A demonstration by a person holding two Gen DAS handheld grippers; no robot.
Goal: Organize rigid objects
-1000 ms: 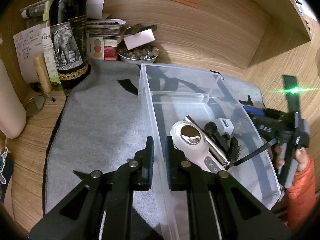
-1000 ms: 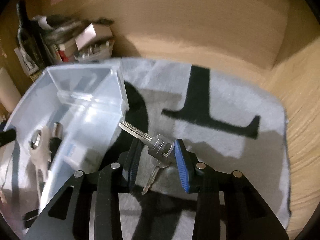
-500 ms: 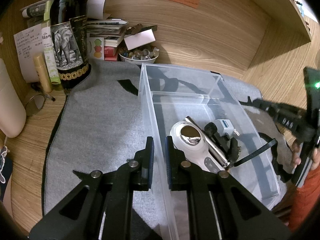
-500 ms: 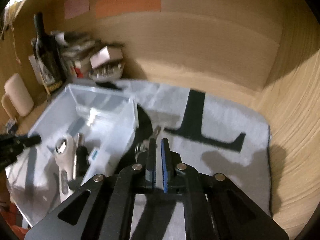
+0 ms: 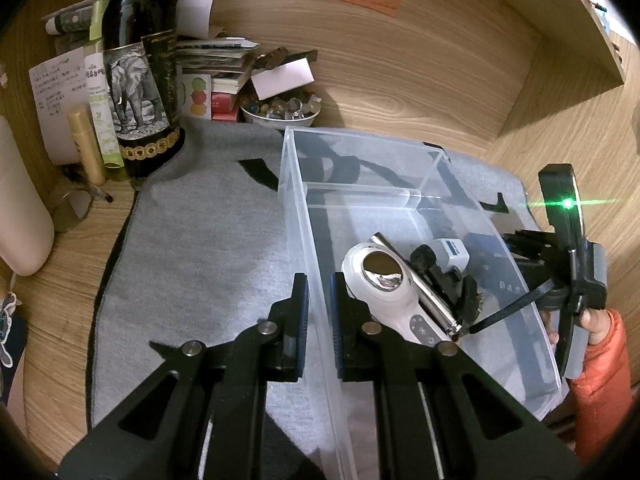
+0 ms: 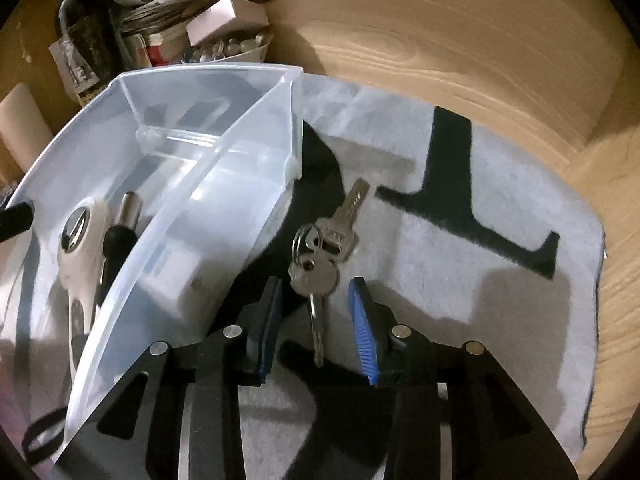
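A bunch of silver keys lies on the grey mat just right of the clear plastic bin. My right gripper is open, low over the mat, its fingers either side of the keys' near end. My left gripper is shut on the bin's left wall. In the bin lie a white handheld device, a metal tube, a black tool and a small white box. The right gripper's body shows in the left wrist view, beyond the bin's right wall.
A dark wine bottle, stacked books and papers, a bowl of small stones and a beige mug stand at the back left. Wooden walls close the back and right.
My right gripper was open around the keys, then shut and raised half a second ago; now it is open again and low, with the keys lying on the mat turned the other way.
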